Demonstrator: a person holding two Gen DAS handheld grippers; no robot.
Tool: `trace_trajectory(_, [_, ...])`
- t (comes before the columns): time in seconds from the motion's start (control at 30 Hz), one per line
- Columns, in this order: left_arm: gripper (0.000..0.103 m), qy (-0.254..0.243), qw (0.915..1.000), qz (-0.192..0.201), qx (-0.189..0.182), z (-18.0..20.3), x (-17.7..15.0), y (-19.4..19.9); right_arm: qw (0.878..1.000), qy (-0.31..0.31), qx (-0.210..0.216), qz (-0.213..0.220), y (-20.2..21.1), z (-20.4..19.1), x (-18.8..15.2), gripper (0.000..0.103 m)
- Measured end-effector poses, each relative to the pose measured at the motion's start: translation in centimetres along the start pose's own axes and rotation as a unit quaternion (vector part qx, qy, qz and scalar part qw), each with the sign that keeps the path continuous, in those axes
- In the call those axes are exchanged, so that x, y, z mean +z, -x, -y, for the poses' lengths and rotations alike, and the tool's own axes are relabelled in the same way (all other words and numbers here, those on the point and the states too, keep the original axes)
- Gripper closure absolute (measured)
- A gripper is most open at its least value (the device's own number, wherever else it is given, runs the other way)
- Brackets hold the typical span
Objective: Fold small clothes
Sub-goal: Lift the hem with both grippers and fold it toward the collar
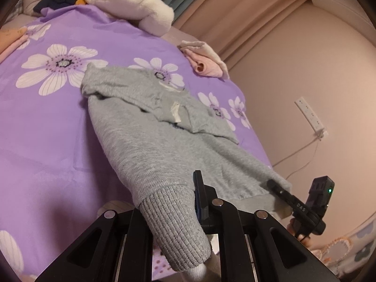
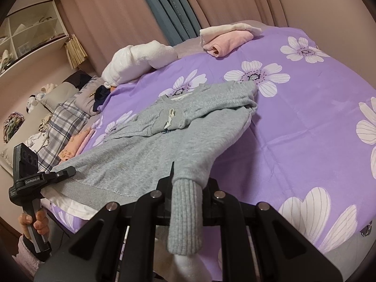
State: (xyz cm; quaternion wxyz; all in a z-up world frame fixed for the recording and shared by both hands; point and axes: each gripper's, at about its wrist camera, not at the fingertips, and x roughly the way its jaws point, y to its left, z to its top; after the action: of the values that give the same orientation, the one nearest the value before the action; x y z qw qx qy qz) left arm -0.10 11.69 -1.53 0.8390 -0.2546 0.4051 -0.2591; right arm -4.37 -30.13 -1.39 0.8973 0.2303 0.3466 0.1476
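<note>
A small grey sweater (image 1: 152, 141) lies lengthwise on the purple flowered bedspread (image 1: 47, 129), its neck end folded over with a white label showing. In the left wrist view my left gripper (image 1: 188, 191) is shut on one ribbed sleeve cuff (image 1: 176, 223), which droops toward the camera and hides one finger. My right gripper (image 1: 273, 184) pinches the sweater's near right corner. The right wrist view shows the same sweater (image 2: 152, 145), with my right gripper (image 2: 184, 176) shut on the other cuff (image 2: 185, 216). My left gripper (image 2: 68, 171) clamps the hem at the left, held by a hand (image 2: 35, 221).
Folded pink clothes (image 2: 225, 40) sit at the bed's far edge, beside a white plush bundle (image 2: 138, 61). Plaid pillows (image 2: 65, 117) and more pink clothing (image 2: 72, 148) lie at the left. A power strip (image 1: 310, 117) with a cord hangs on the wall.
</note>
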Motion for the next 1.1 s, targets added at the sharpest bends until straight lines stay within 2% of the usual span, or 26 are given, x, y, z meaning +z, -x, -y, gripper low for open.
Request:
trace_trajectory(0.53, [0.093,-0.022,0.9996,-0.004,-0.019,2.4,-0.7,2.4,1.0,0.011,0.024,0.001,4.2,0.1,-0.1,0.09])
trace_trajectory(0.83, [0.093,0.003,0.9999,-0.01,-0.006,0.8,1.8,0.5,0.998,-0.037,0.054,-0.004,1.5,2.0,2.6,0.09])
trace_trajectory(1.1, [0.093,0.059,0.998,-0.021,-0.006,-1.8,7.1,-2.0,0.993,-0.078,0.082,-0.032,-3.8,3.3,7.8,0.089])
